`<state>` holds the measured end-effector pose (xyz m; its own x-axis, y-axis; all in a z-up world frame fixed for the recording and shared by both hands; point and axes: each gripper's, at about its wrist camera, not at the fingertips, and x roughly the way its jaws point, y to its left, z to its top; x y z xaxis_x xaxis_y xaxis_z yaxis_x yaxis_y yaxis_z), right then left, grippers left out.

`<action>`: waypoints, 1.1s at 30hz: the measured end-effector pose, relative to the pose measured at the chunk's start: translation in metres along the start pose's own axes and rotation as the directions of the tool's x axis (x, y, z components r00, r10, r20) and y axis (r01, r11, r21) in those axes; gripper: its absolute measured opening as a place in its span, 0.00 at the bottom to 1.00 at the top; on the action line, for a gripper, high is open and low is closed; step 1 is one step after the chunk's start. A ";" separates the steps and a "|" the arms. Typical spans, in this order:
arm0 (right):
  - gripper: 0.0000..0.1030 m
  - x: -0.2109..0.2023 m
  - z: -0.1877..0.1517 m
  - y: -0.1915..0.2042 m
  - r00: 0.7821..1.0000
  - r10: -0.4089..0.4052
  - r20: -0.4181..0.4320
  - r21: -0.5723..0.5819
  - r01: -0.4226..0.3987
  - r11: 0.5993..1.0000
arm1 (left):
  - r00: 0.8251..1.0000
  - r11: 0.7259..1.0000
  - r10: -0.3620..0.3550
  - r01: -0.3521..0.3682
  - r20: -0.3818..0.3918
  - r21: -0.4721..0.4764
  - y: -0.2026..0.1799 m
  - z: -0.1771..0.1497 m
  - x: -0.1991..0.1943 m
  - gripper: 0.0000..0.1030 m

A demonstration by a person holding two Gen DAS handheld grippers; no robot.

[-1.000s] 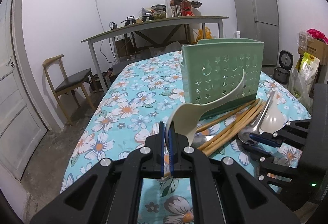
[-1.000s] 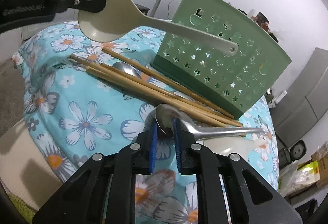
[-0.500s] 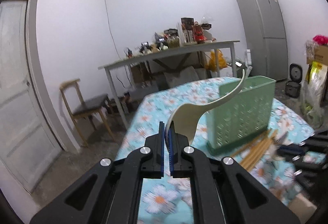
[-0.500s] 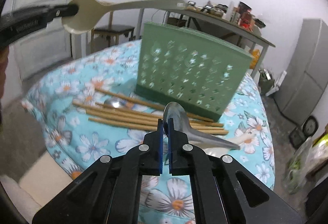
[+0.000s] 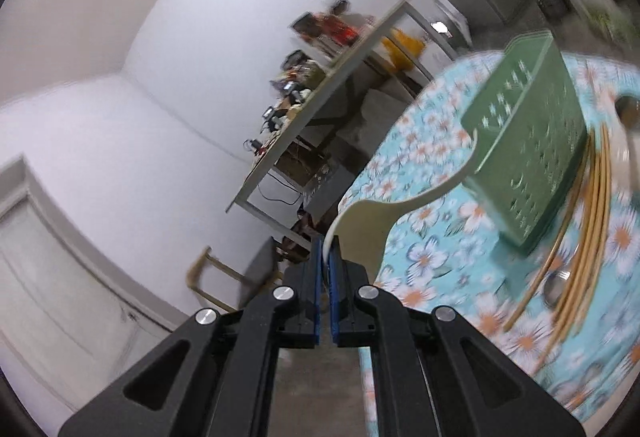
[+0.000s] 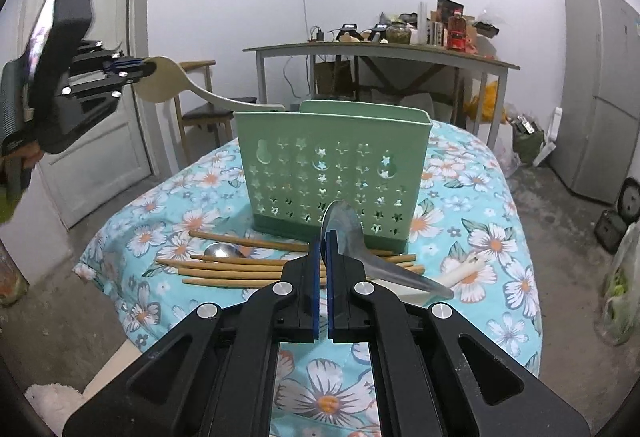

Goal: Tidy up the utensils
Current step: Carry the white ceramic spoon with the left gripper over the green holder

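- Left gripper [image 5: 327, 249]: we hold it raised and rolled over, its jaws pinched on the bowl edge of the cream plastic spoon [image 5: 368, 225]. In the right wrist view we see this gripper at nine o'clock, up in the air, the spoon's handle reaching toward the top left corner of the caddy.
- Right gripper [image 6: 323, 237]: jaws closed narrow on the bowl of the metal spoon [image 6: 344, 227], which we hold clear of the cloth, handle trailing toward four o'clock.
- Green utensil caddy [image 6: 336, 169]: upright at twelve o'clock from our right gripper, star and moon cut-outs in its front wall, standing on the floral tablecloth [image 6: 492, 249].
- Wooden chopsticks [image 6: 232, 271]: several, lying flat in front of the caddy, at ten o'clock from our right gripper.
- Second metal spoon [image 6: 220, 249]: bowl showing among the chopsticks.
- White spoon [image 6: 460, 273]: on the cloth at three o'clock, partly behind the held spoon's handle.
- Background: long table [image 6: 380, 51] with clutter, chair [image 6: 200, 109], fridge [image 6: 600, 89], door [image 6: 96, 77].
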<state>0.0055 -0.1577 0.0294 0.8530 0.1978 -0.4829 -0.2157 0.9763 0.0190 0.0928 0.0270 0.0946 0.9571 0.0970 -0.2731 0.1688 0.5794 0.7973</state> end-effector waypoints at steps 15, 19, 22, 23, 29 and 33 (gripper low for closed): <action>0.01 -0.001 -0.003 -0.017 0.998 0.039 0.052 0.035 -0.041 0.999 | 0.999 0.897 0.012 0.011 -0.051 0.442 -0.029 0.044 0.033 0.06; 0.01 -0.001 -0.004 -0.019 0.998 0.042 0.056 0.038 -0.045 0.998 | 0.998 0.927 -0.043 0.060 -0.056 0.371 -0.028 0.060 0.036 0.07; 0.01 -0.002 -0.004 -0.021 0.997 0.046 0.058 0.044 -0.049 0.998 | 0.996 0.945 -0.074 0.084 -0.043 0.316 -0.028 0.072 0.039 0.07; 0.01 -0.002 -0.004 -0.021 0.997 0.048 0.059 0.048 -0.051 0.998 | 0.995 0.954 -0.094 0.101 -0.041 0.281 -0.026 0.076 0.041 0.07; 0.01 -0.006 -0.002 -0.027 0.996 0.060 0.069 0.075 -0.065 0.995 | 0.962 0.962 -0.270 0.268 -0.032 -0.060 0.008 0.092 0.047 0.07; 0.01 -0.009 0.003 -0.041 0.993 0.094 0.071 0.135 -0.103 0.986 | 0.928 0.848 -0.372 0.353 0.031 -0.395 0.050 0.083 0.052 0.07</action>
<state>0.0081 -0.1988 0.0353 0.8607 0.2947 -0.4153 -0.2366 0.9536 0.1864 0.1709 -0.0065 0.1648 0.8325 -0.1510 -0.5330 0.3883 0.8453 0.3670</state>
